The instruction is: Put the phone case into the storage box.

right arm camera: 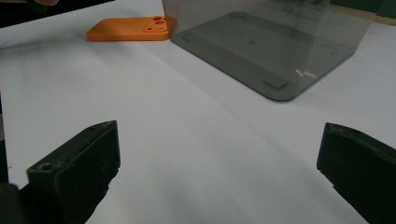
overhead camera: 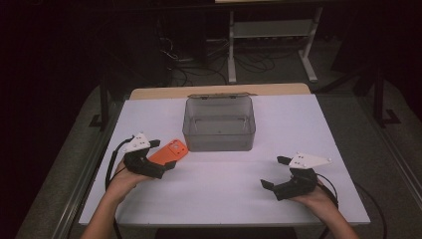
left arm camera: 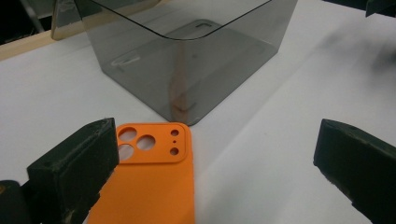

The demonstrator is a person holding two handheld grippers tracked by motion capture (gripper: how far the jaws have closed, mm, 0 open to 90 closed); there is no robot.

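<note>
An orange phone case (overhead camera: 171,151) lies flat on the white table, just left of a smoky clear plastic box (overhead camera: 219,124) that stands open-topped and empty. My left gripper (overhead camera: 163,154) is open at the case's near end. In the left gripper view the case (left arm camera: 149,182) lies close to the left jaw, camera cut-outs pointing at the box (left arm camera: 196,60), whose corner almost touches it. My right gripper (overhead camera: 274,172) is open over bare table at the front right, nothing between its jaws. In the right gripper view the case (right arm camera: 128,28) and the box (right arm camera: 261,51) lie farther off.
The white table top (overhead camera: 224,199) has bare room in front of the box and to its right. A wooden edge (overhead camera: 164,92) runs behind the box. Beyond the table, a white shelf frame (overhead camera: 271,30) and cables stand on the dark floor.
</note>
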